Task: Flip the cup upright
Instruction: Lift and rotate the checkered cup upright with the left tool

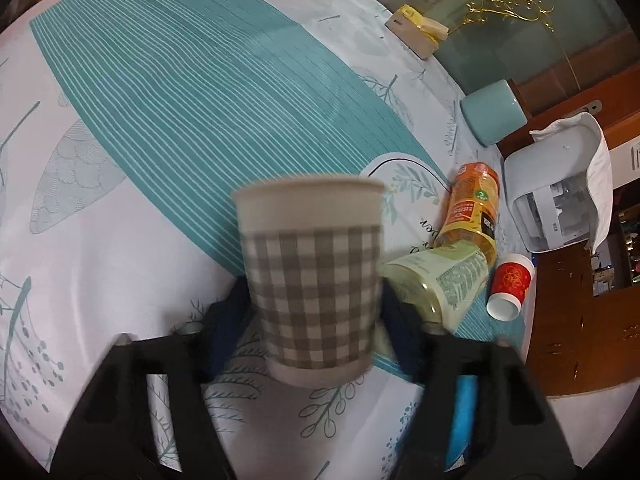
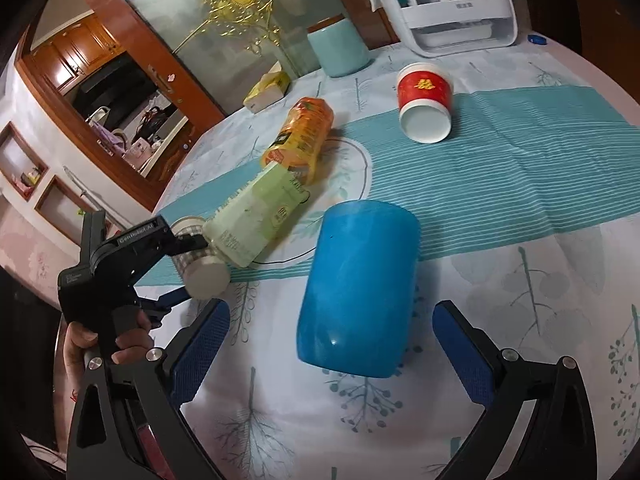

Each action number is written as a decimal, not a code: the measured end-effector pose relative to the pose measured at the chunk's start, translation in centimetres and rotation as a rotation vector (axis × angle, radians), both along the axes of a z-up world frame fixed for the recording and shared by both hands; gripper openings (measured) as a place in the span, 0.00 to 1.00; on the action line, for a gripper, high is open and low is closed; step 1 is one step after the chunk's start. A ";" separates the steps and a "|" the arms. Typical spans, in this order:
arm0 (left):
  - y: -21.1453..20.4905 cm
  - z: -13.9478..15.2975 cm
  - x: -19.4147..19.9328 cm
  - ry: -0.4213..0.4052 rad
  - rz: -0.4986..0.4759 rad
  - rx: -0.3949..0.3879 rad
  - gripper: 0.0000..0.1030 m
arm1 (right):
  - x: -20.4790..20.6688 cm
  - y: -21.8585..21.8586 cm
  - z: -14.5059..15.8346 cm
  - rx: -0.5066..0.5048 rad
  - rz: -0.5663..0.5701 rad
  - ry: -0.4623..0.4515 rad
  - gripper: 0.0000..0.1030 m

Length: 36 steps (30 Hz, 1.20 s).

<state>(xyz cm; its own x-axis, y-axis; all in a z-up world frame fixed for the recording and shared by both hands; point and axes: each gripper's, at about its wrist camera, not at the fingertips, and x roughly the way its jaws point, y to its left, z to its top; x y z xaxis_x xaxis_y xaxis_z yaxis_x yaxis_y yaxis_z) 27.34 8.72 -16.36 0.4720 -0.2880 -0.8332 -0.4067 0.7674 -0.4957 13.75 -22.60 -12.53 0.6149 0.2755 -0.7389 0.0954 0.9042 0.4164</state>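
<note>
Checked cup (image 1: pixel 314 280) sits between my left gripper (image 1: pixel 316 320) fingers, pinched at the lower wall, rim up and base nearest the camera in the left wrist view, slightly blurred. Right wrist view shows the same cup (image 2: pixel 196 256) in that gripper (image 2: pixel 188 268) off to the left, held above the tabletop (image 2: pixel 520 280), just beside the pale green bottle (image 2: pixel 256 220).

Right gripper (image 2: pixel 332 340) is spread wide, holding nothing. Blue cup (image 2: pixel 358 292) lies on its side between its fingers, not touching either pad as far as I can see.

Further out: green bottle lies against an orange bottle (image 2: pixel 300 136). Red paper cup (image 2: pixel 424 100) lies tipped on its side, well apart from both. Beyond that, a teal cup (image 2: pixel 340 50) and a white appliance (image 2: pixel 452 12) at the far edge.
</note>
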 end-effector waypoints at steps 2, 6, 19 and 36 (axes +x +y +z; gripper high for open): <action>0.0 0.2 -0.1 -0.005 -0.012 0.000 0.55 | -0.2 0.0 0.2 -0.004 -0.006 -0.001 1.00; 0.0 1.6 -1.0 -0.030 -0.029 0.008 0.55 | -0.8 0.2 0.9 -0.021 -0.013 -0.009 1.00; -1.4 7.5 -9.7 -0.122 -0.203 -0.012 0.55 | -7.4 0.6 5.2 0.004 -0.041 -0.068 0.99; -10.9 6.1 -21.1 -0.039 -0.587 -0.051 0.55 | -16.7 -2.0 5.9 0.093 -0.168 -0.037 0.99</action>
<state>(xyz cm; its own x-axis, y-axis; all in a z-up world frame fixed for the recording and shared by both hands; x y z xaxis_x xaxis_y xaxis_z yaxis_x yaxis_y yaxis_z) 6.20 -2.22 -10.25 0.2517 -0.5493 -0.7968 0.0982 0.8336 -0.5436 -2.92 -24.57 -6.59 0.6840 0.2327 -0.6913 0.2249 0.8343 0.5034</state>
